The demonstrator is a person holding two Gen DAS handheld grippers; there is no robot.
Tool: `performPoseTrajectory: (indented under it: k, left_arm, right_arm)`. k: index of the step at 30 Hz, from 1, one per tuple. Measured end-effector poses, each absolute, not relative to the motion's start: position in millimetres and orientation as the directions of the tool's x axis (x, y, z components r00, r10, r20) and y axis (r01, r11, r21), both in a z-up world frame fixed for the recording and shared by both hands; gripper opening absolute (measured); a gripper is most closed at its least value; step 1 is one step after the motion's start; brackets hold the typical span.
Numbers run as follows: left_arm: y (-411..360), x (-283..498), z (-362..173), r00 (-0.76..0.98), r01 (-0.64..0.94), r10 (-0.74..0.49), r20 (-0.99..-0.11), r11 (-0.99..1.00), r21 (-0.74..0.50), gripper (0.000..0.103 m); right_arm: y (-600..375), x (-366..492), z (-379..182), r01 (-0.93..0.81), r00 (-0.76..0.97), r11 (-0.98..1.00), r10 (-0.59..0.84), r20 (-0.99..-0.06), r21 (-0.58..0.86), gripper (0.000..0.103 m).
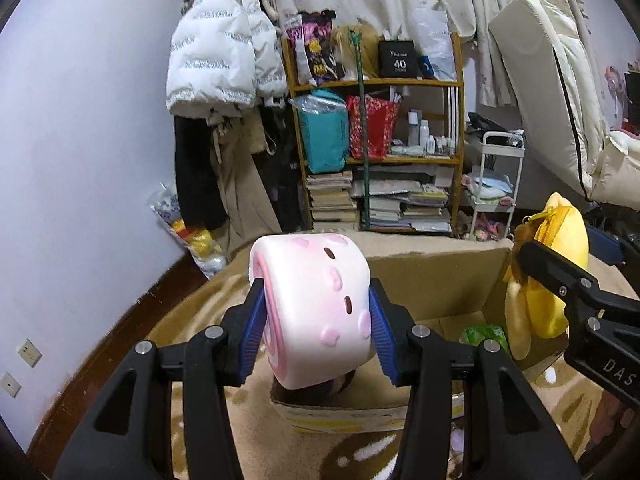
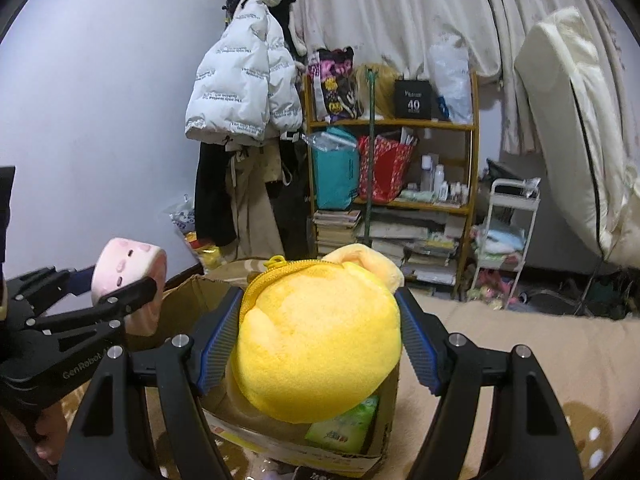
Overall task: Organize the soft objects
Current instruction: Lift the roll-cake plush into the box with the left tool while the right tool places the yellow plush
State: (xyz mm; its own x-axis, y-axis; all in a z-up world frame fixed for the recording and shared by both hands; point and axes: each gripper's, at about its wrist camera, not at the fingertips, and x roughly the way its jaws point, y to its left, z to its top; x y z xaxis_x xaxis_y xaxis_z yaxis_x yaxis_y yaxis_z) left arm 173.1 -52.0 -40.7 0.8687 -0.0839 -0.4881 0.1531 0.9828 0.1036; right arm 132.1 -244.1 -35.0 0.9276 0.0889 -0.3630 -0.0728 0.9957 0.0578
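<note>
My left gripper (image 1: 316,320) is shut on a pink and white swiss-roll squishy toy (image 1: 312,308) and holds it above the near left part of an open cardboard box (image 1: 432,280). My right gripper (image 2: 320,336) is shut on a yellow plush zip pouch (image 2: 316,344) and holds it over the same box (image 2: 184,304). The pouch (image 1: 548,276) and right gripper (image 1: 560,276) show at the right of the left wrist view. The roll toy (image 2: 128,280) and left gripper (image 2: 116,284) show at the left of the right wrist view. A green packet (image 2: 348,424) lies inside the box.
The box stands on a beige patterned blanket (image 2: 540,360). Behind it are a wooden shelf (image 1: 376,160) with bags and books, hanging coats (image 1: 224,60), a white trolley (image 1: 496,184) and a folded mattress (image 1: 560,92). A purple wall (image 1: 80,120) is on the left.
</note>
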Motion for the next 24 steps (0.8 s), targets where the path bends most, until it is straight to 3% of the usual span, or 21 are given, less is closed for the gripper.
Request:
performPoseTrajectory:
  k: [17, 20, 24]
  left_arm:
    - [-55, 196, -71, 0.768, 0.223, -0.133, -0.626, 0.973, 0.067, 0.055]
    - [-58, 193, -70, 0.778, 0.22, -0.12, -0.617, 0.971, 0.088, 0.058]
    - [-58, 186, -66, 0.798, 0.204, -0.095, -0.595, 0.972, 0.119, 0.073]
  right_arm:
    - [-251, 149, -62, -0.11, 0.872, 0.979, 0.177, -0.456, 0.17, 0.083]
    - [-251, 149, -64, -0.108, 0.867, 0.98, 0.176, -0.467, 0.169, 0.083]
    - [-250, 149, -62, -0.104, 0.863, 0.979, 0.177, -0.473, 0.177, 0.085]
